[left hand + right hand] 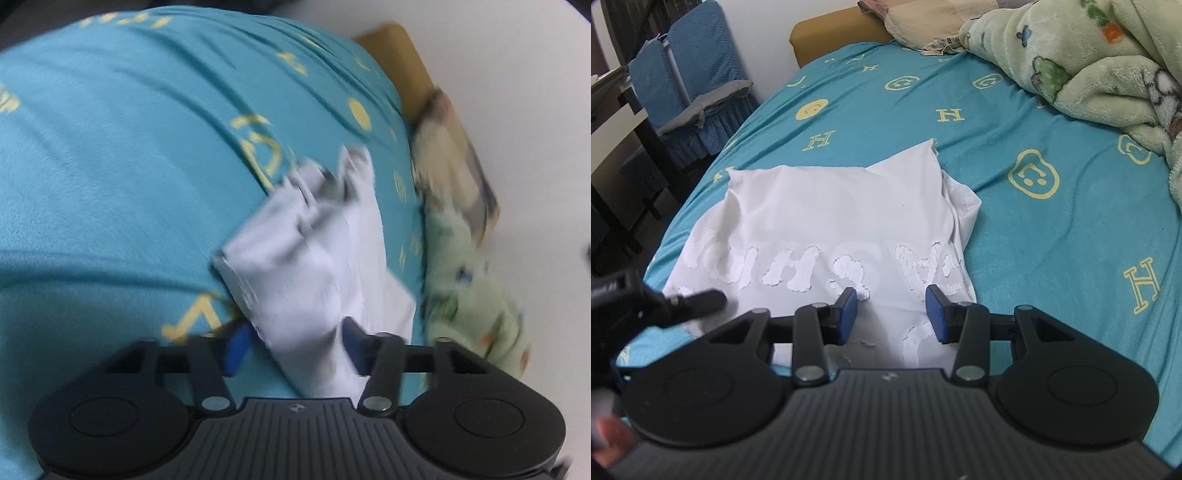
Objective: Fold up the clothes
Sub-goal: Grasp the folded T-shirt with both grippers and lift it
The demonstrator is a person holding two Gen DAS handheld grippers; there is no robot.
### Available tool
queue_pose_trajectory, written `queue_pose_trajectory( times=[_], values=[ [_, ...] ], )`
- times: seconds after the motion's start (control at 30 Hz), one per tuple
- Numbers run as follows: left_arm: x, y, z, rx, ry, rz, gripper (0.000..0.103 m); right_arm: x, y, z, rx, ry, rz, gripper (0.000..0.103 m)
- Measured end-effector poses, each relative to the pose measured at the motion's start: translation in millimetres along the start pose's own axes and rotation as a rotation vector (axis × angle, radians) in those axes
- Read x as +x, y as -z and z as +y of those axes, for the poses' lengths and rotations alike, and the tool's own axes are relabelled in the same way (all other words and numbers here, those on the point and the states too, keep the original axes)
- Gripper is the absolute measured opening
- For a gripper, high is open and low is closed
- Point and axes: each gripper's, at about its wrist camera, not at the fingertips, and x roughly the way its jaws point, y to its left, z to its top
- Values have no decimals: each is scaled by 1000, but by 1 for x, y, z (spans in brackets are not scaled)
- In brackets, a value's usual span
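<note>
A white T-shirt [827, 225] with raised white lettering lies partly folded on the teal bedsheet [1052, 229]. My right gripper [891, 314] is open and empty, its blue pads just above the shirt's near edge. In the blurred left wrist view, white cloth [306, 280] runs between the blue pads of my left gripper [295, 349]; the jaws stand wide apart and I cannot tell if they grip it. The left gripper also shows at the left edge of the right wrist view [635, 299].
A pale green fleece blanket [1108, 66] is heaped at the far right, with a pillow [923, 22] beside it by the tan headboard [831, 33]. Blue-covered chairs [690, 74] and a dark table stand off the bed's left side.
</note>
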Motion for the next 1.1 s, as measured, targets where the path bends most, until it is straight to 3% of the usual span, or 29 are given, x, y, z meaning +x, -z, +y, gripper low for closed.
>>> queue_pose_trajectory(
  times=[0.13,0.2,0.27,0.37,0.47,0.53,0.63,0.8,1.0,1.1],
  values=[
    [0,1,-1,7,6,-8,32,-11,-7,-10,138,-37,13,47],
    [-1,0,-1,12,14,-12,29,-22,-6,-22,295,-153,29,77],
    [-1,-2,1,-3,24,-9,27,-27,4,-32,465,-312,48,91],
    [0,-4,3,-15,30,-6,27,-16,25,-37,664,-453,177,90],
    [1,-7,4,-16,30,-7,26,2,44,-36,799,-508,276,91],
    [2,-8,5,-27,34,-7,26,11,52,-41,898,-514,277,90],
    [6,-11,6,-35,40,-10,24,17,54,-55,982,-431,217,89],
    [13,-22,6,-54,54,-9,23,20,52,-78,1053,-292,104,44],
    [12,-25,1,-57,60,-5,21,3,43,-75,982,-273,54,23],
    [2,-20,-9,-39,63,19,20,-29,38,-81,957,-287,11,20]
  ],
)
